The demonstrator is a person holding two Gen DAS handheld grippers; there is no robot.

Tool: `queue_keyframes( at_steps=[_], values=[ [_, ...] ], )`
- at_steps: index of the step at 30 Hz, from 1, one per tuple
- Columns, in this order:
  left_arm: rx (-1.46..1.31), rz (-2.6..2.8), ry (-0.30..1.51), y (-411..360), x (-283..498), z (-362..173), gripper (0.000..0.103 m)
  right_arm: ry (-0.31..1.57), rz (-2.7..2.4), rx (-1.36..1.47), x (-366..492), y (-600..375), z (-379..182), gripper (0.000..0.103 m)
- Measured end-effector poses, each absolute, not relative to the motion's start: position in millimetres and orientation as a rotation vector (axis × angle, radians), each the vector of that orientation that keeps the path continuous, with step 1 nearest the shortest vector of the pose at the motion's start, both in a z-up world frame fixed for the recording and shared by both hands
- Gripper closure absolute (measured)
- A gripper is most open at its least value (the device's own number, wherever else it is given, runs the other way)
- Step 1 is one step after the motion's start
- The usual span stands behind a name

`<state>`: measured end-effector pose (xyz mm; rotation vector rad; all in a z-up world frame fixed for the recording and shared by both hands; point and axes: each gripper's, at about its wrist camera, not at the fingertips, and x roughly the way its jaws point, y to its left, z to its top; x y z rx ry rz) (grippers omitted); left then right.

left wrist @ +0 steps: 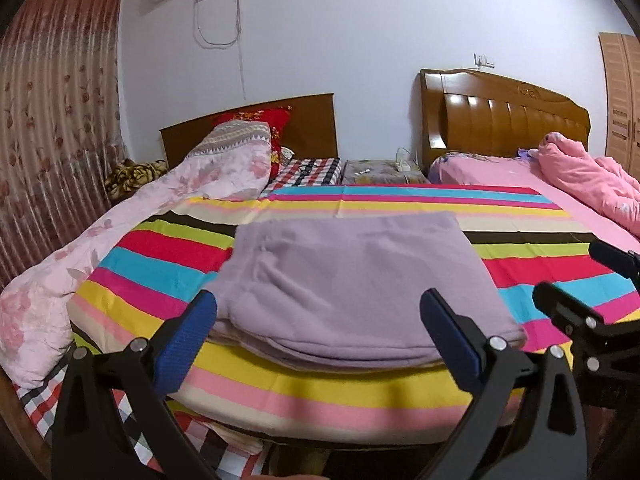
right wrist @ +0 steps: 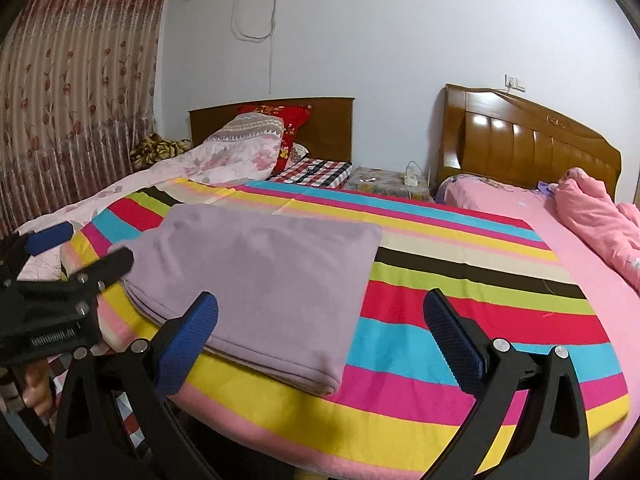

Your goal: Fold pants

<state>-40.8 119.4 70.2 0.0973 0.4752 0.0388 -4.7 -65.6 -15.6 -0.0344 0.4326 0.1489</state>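
Striped sheet (left wrist: 360, 384), bands of pink, yellow, cyan, red, black, cream, spread over bed surface, hanging over near edge. Folded lilac pants (left wrist: 352, 280) lie flat on it near front edge, toward left side. Floral pink quilt (left wrist: 120, 240) bunched along sheet's left side. Pink bedding (right wrist: 560, 248) adjoins sheet on right.

The near edge of the folded lilac fleece pants (left wrist: 352, 280) is partly covered by the left gripper's blue-padded fingers (left wrist: 192, 332). In the right wrist view, a hand (right wrist: 38, 388) on the left gripper's handle is cut off by the frame edge. Small white items on the patterned bedside stand (left wrist: 380, 172) are too small to tell. The wooden wardrobe (left wrist: 624, 96) is cropped at the right.
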Motion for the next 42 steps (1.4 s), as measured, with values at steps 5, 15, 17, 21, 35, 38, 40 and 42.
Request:
queue_keyframes(
  at_steps=[5,15,17,21,35,38,40,42],
  values=[
    [0.097,0.046,0.477,119.0,-41.9,66.9,0.001,0.428,0.134,-0.019,-8.2,-67.6,-17.1,0.004],
    [0.098,0.065,0.473,122.4,-42.6,63.9,0.001,0.440,0.133,-0.017,-8.7,-69.3,-22.2,0.004],
    [0.096,0.066,0.475,122.8,-42.3,63.1,0.001,0.442,0.137,-0.018,-8.6,-68.5,-23.1,0.004],
    [0.095,0.073,0.477,123.6,-43.1,62.3,0.001,0.448,0.142,-0.019,-8.7,-67.4,-25.4,0.004],
    [0.095,0.075,0.480,125.3,-43.4,60.5,0.001,0.455,0.151,-0.021,-8.3,-65.3,-28.9,0.004],
    [0.095,0.076,0.481,126.0,-43.0,59.9,0.001,0.457,0.154,-0.022,-8.5,-64.6,-29.9,0.004],
    [0.096,0.076,0.481,125.7,-43.0,60.1,0.001,0.457,0.154,-0.021,-8.3,-64.6,-29.7,0.004],
    [0.096,0.077,0.482,126.2,-43.7,59.0,0.001,0.459,0.154,-0.020,-8.8,-64.2,-30.3,0.004]
  ],
)
